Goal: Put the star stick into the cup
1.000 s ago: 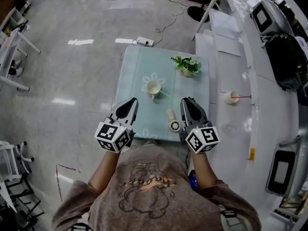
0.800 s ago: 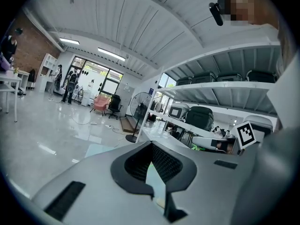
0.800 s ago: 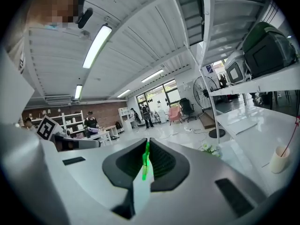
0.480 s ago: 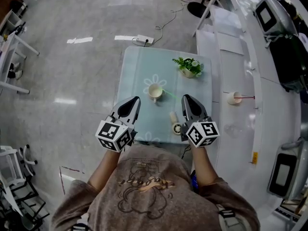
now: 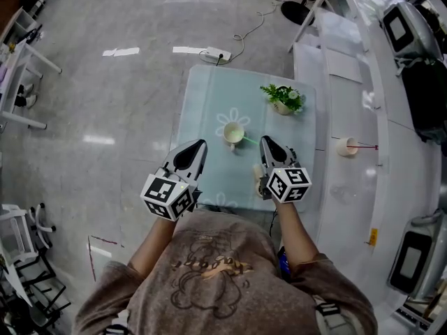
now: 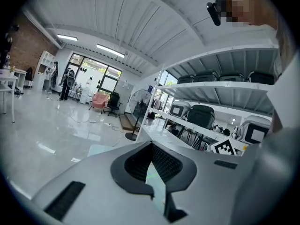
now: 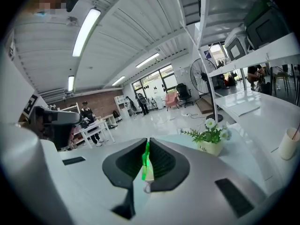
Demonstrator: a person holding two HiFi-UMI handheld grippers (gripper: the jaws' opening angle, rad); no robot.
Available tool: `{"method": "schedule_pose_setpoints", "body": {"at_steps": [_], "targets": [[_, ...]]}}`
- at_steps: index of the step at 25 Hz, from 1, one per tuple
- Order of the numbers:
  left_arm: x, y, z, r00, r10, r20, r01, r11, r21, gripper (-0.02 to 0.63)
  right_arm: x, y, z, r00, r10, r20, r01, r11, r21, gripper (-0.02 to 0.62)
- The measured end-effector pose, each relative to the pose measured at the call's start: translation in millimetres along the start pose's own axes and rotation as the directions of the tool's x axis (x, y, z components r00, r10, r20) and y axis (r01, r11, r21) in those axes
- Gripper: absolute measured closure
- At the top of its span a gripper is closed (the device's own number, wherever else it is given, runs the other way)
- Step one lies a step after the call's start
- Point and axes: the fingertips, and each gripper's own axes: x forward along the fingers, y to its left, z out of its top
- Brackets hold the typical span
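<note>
A white cup (image 5: 232, 132) stands mid-table on the pale glass table (image 5: 202, 103). The green star stick (image 5: 249, 139) rises out of it and leans toward my right gripper (image 5: 265, 140). In the right gripper view the stick (image 7: 146, 162) and the cup (image 7: 147, 184) show through the thin slit of the right gripper (image 7: 146, 146), whose jaws stand almost together. Whether the stick's end touches the tips is not clear. My left gripper (image 5: 200, 144) hovers left of the cup. In its own view the left gripper (image 6: 151, 146) has its jaws nearly together and holds nothing.
A small potted plant (image 5: 283, 98) sits at the table's far right corner. A tape roll (image 5: 256, 180) lies partly hidden under my right gripper. On the white bench to the right stands another cup with a red stick (image 5: 347, 146). A power strip (image 5: 209, 52) lies on the floor beyond.
My right gripper has moved forward and left toward the cup, and now covers most of the tape roll. The stick, the cup and the left gripper kept their places.
</note>
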Motion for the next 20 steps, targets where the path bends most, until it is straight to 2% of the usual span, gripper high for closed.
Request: {"method": "schedule_pose_setpoints", "body": {"at_steps": [11,20], "targets": [[-4,14,-2,1.0,0.026,-0.006,-0.026,0.999,-0.021,0.584,32,-11,-34,0.997,-0.008,-0.075,0.012,0.999,0.048,0.575],[1,18,-5,0.999,0.03,-0.015,-0.03,0.999,-0.034,0.584,44,-24,-48,0.996,-0.003,-0.09,0.016,0.99,0.139,0.575]]}}
